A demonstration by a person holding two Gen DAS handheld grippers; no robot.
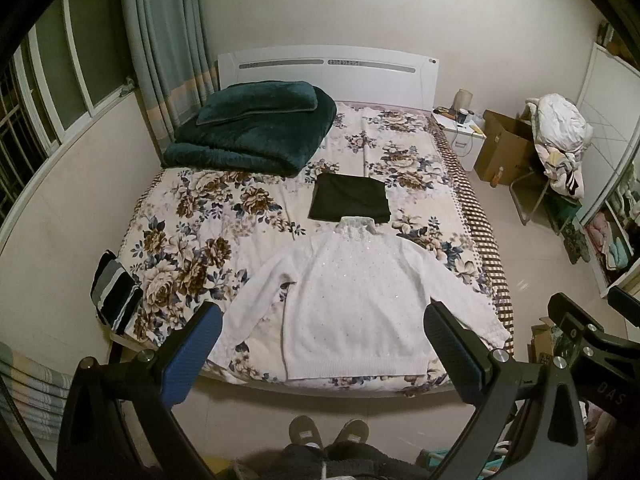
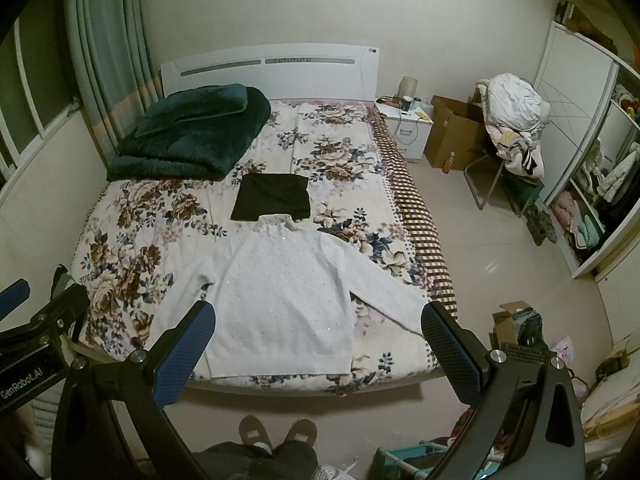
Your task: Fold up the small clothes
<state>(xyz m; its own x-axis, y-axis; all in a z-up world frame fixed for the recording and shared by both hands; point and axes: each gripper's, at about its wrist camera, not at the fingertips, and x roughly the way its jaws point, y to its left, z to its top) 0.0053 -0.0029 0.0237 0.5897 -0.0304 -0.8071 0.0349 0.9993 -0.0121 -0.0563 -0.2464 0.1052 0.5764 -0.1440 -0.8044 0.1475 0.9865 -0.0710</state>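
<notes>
The white sweater [image 1: 344,304] lay flat near the foot of the bed [image 1: 460,184], front side down or up I could not tell, with its hem toward you, its high collar away and both sleeves angled out and down; you had it spread that way so each sleeve could be taken and turned in over the body. Its collar just touched the near edge of a folded black garment [image 1: 350,200], which lay further up the bed and was probably a finished piece set aside clear of the working space; a folded dark green blanket [image 1: 256,132] occupied the far left corner by the headboard, well apart from both.

You held your left gripper [image 1: 322,346] above the bed's foot edge with its jaws spread wide and nothing between them; your right gripper [image 2: 318,344] was likewise released and empty, level with the other one. Both were centred on the sweater's lower half, which suited a start at the hem corners or the sleeves; no fold had yet been made in it. You stood at the foot of the bed, your slippers [image 1: 328,434] on the floor below, squarely facing the garment so both sides were equally reachable.
</notes>
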